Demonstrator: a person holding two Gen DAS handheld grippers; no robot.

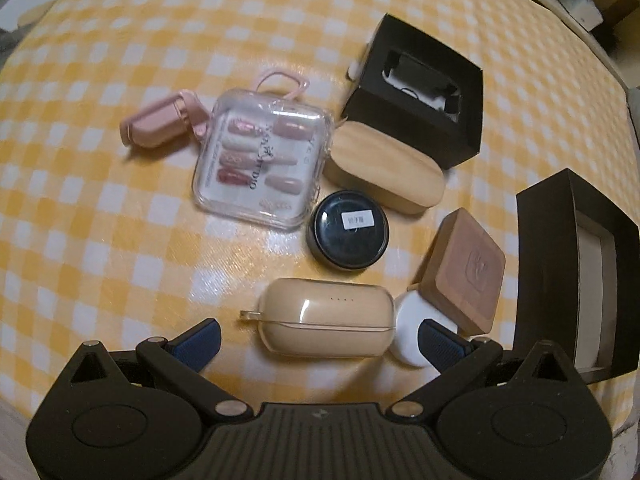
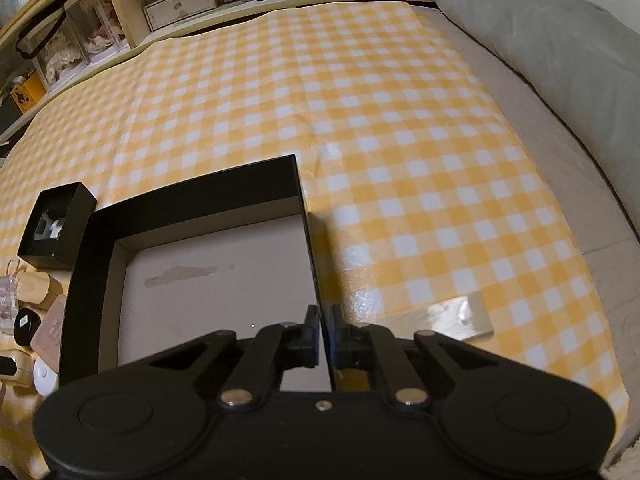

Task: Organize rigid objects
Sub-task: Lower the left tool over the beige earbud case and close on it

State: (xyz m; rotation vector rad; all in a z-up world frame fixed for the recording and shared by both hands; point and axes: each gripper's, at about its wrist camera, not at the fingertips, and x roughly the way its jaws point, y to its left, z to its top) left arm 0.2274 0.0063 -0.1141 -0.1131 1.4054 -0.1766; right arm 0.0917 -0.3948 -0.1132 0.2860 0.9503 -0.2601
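Directly ahead of the left gripper [image 1: 318, 334], a beige rounded case [image 1: 326, 328] lies flat on the yellow checked cloth [image 1: 120, 240], between the spread blue pads [image 1: 200, 342], which do not touch it. Just to its right sits a white round item [image 1: 408, 320], partly under a square wooden-looking box [image 1: 464, 272]. Beyond the case stand a dark round jar [image 1: 348, 234], an oval wooden box [image 1: 386, 172], a clear case of false nails [image 1: 262, 158] and a pink case [image 1: 156, 120]. A small black box [image 1: 416, 92] rests at the far side; its contents are too blurred to identify. The right gripper [image 2: 325, 320] is pressed together on the right wall of the large black tray [image 2: 92, 280], whose grey floor appears bare.
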